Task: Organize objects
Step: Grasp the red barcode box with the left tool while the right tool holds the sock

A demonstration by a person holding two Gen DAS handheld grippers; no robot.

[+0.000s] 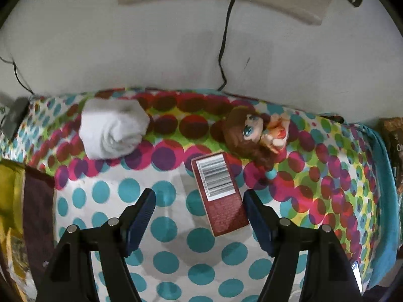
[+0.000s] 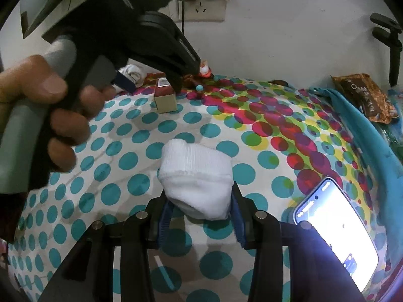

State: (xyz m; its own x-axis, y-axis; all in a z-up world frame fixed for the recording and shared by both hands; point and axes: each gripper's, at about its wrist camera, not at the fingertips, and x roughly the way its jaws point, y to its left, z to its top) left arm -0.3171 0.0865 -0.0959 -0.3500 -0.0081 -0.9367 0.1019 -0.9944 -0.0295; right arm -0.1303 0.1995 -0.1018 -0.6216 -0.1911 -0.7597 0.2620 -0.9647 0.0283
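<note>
The left gripper (image 1: 199, 201) stood wide apart, straddling a dark red cardboard box with a white barcode label (image 1: 217, 196) lying on the polka-dot bedsheet (image 1: 161, 226). Beyond its tips lay a rolled white sock (image 1: 113, 130) to the left and a brown-haired plush doll (image 1: 252, 130) to the right. The right gripper (image 2: 199, 219) clamped another rolled white sock (image 2: 196, 178); a lit smartphone (image 2: 335, 231) lay to its right.

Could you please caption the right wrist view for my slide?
Right gripper clamps a rolled white sock above the polka-dot bedsheet.
</note>
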